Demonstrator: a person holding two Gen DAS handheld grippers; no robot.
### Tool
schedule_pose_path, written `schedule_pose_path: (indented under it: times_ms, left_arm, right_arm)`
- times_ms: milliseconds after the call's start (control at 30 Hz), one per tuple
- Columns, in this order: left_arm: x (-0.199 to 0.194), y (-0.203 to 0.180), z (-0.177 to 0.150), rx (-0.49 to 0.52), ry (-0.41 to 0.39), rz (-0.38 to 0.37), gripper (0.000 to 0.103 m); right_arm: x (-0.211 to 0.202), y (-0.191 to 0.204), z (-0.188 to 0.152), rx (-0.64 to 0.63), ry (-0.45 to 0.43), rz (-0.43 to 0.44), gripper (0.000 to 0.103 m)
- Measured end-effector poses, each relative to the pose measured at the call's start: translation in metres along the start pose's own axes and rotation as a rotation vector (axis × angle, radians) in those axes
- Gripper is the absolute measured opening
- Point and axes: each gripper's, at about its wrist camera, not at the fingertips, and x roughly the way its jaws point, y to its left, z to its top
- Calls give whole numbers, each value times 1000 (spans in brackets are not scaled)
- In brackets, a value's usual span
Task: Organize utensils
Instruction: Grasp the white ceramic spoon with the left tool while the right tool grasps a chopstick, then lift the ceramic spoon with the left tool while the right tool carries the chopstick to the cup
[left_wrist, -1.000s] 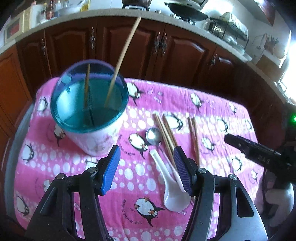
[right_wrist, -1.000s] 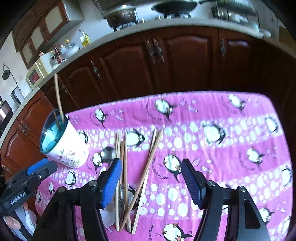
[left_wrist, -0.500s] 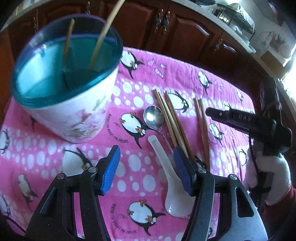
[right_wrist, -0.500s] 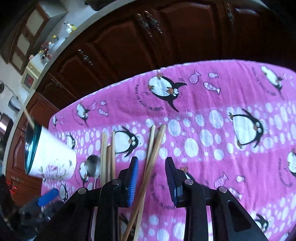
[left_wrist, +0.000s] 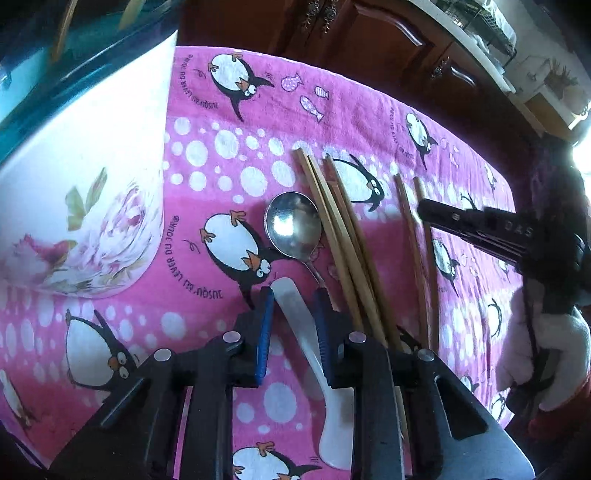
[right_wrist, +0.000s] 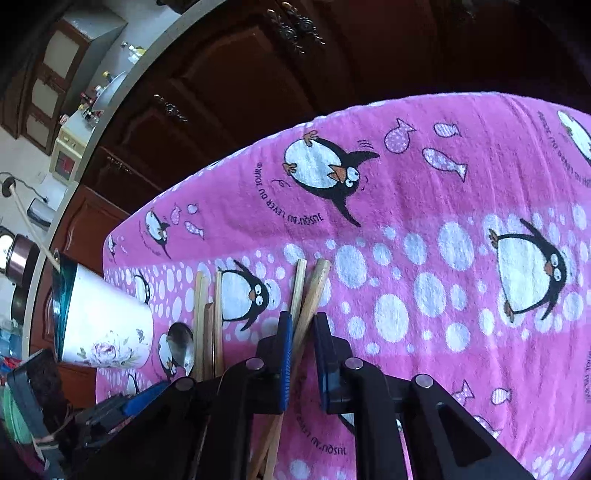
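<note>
My left gripper (left_wrist: 293, 301) is low over the pink penguin cloth, its jaws narrowed around the handle of a white ceramic spoon (left_wrist: 314, 343) with small gaps still showing. A metal spoon (left_wrist: 293, 229) and several wooden chopsticks (left_wrist: 343, 243) lie just right of it. My right gripper (right_wrist: 303, 325) straddles a pair of chopsticks (right_wrist: 314, 291), its jaws narrowed with a gap on the right side. The white floral utensil cup (left_wrist: 74, 192) with a teal rim stands at the left; it also shows in the right wrist view (right_wrist: 103, 325).
The cloth (right_wrist: 443, 221) covers a small table; dark wooden cabinets (right_wrist: 240, 92) stand behind it. The right gripper's body (left_wrist: 498, 229) reaches in over the right-hand chopsticks (left_wrist: 417, 236). Two chopsticks stand in the cup.
Both grippers have dropped down to the cloth and narrowed: the left around the white spoon's handle, the right around the chopstick pair.
</note>
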Motion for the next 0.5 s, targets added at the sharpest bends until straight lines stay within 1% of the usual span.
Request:
schedule_pose_path:
  times_ms: [33, 100, 133, 400, 500]
  left_arm:
    - [-1, 1, -1, 1, -3, -2, 20]
    - [-7, 3, -2, 1, -13, -2, 13]
    - [-12, 4, -3, 2, -17, 1, 4]
    - [-51, 6, -15, 39, -79, -30, 2]
    - [-53, 8, -16, 51, -84, 12, 2]
  right_arm:
    - [-4, 0, -2, -7, -6, 3, 8]
    - [-16, 2, -7, -26, -17, 10, 8]
    - [-22, 4, -9, -35, -24, 15, 8]
    - [-72, 25, -24, -75, -106, 75, 7]
    - [-82, 38, -29, -110, -114, 73, 7]
